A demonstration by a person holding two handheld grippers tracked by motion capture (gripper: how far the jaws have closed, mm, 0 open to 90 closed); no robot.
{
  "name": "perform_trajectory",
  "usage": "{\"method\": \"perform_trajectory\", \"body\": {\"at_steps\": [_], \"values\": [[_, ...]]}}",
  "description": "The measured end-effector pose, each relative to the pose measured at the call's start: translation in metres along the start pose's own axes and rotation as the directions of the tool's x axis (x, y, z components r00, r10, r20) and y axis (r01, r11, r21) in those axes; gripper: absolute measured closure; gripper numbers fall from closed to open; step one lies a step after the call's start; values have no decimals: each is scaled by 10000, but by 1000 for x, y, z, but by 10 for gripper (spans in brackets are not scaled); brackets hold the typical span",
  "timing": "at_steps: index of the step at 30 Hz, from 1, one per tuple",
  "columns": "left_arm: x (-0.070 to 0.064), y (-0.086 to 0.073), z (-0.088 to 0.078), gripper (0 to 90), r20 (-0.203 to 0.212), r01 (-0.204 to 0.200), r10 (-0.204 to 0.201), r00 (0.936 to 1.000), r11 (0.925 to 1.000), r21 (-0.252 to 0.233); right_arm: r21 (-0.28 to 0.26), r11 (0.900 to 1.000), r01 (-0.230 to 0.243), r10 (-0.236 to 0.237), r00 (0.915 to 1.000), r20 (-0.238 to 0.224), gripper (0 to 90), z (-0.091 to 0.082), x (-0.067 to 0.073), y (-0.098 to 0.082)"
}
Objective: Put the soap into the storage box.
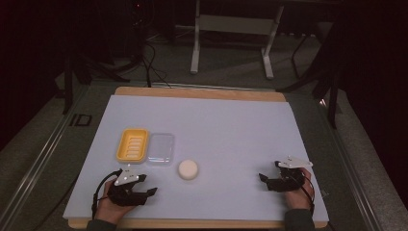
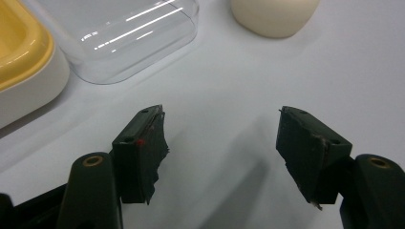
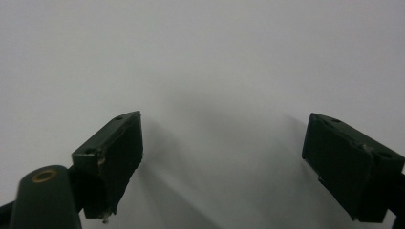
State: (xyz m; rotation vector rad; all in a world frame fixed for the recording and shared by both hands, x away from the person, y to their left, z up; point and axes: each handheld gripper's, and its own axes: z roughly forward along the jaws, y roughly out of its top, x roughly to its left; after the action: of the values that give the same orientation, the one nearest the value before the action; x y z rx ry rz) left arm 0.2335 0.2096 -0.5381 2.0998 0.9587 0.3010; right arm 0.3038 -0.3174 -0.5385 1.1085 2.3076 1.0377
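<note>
While both grippers rest on the white counter point(image 1: 216, 120), left gripper point(image 2: 222, 143) fingers parted and empty, right gripper point(image 3: 224, 157) fingers wide apart and empty, round cream soap bar point(image 1: 187, 169) near left gripper.

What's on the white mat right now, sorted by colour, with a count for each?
Yellow: 1, the soap dish
Clear: 1, the transparent lid, beside the dish
Cream: 1, the round soap bar
Black: 2, the left gripper and the right gripper, both open and empty
Total: 5
</note>
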Motion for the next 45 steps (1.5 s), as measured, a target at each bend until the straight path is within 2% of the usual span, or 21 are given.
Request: {"method": "perform_trajectory", "body": {"at_steps": [1,2,4,8,10,11,13,16,17,23,24,25,28,31,33,38,45], "values": [[0,0,0,344,0,0,0,10000,10000,0,0,10000,0,0,10000,0,137,0,0,0],[-1,0,0,344,5,-34,34,10000,10000,38,-274,9996,-30,33,10000,92,137,-3,1,-1],[-2,1,1,344,-13,-88,89,10000,9999,51,-466,9989,-94,92,9999,-50,138,-5,-1,-2],[-3,2,2,344,31,-120,120,9999,9999,58,-504,9985,-197,194,9998,-55,145,-5,-2,-2],[-4,3,4,344,189,-174,172,9997,9998,135,-653,9978,-105,102,9999,-41,145,-6,0,-3],[-4,5,5,344,198,-276,271,9994,9993,251,-862,9962,-76,101,9995,286,145,-8,1,-4],[-4,7,6,343,240,-388,379,9990,9986,346,-1060,9943,-96,145,9989,455,145,-10,1,-5],[-4,9,7,343,262,-452,442,9987,9982,401,-1230,9924,-83,141,9988,460,147,-11,1,-6],[-5,10,8,343,252,-594,582,9980,9970,498,-1343,9909,-127,188,9989,439,150,-13,1,-7],[-7,16,12,343,393,-954,928,9949,9929,705,-1399,9902,27,47,9986,523,157,-13,3,-7],[-8,17,12,343,418,-993,965,9944,9926,704,-1439,9895,97,-9,9981,616,206,-13,4,-7],[-9,21,14,343,536,-1177,1140,9920,9904,727,-1450,9893,148,-51,9977,670,227,-13,5,-7],[-12,25,16,342,642,-1316,1266,9899,9880,811,-1502,9885,185,-82,9976,686,227,-14,5,-8],[-15,33,20,339,723,-1740,1674,9832,9799,972,-1523,9882,158,-52,9976,696,227,-14,5,-8],[-15,36,21,333,814,-1842,1762,9810,9775,1031,-1527,9881,161,-63,9979,643,228,-14,5,-8],[-13,41,22,332,1002,-1816,1713,9801,9778,1043,-1545,9880,46,32,9987,502,228,-14,4,-8],[-12,48,23,333,1143,-2109,1974,9736,9700,1209,-1517,9884,75,-11,9991,427,237,-14,3,-8]]}}
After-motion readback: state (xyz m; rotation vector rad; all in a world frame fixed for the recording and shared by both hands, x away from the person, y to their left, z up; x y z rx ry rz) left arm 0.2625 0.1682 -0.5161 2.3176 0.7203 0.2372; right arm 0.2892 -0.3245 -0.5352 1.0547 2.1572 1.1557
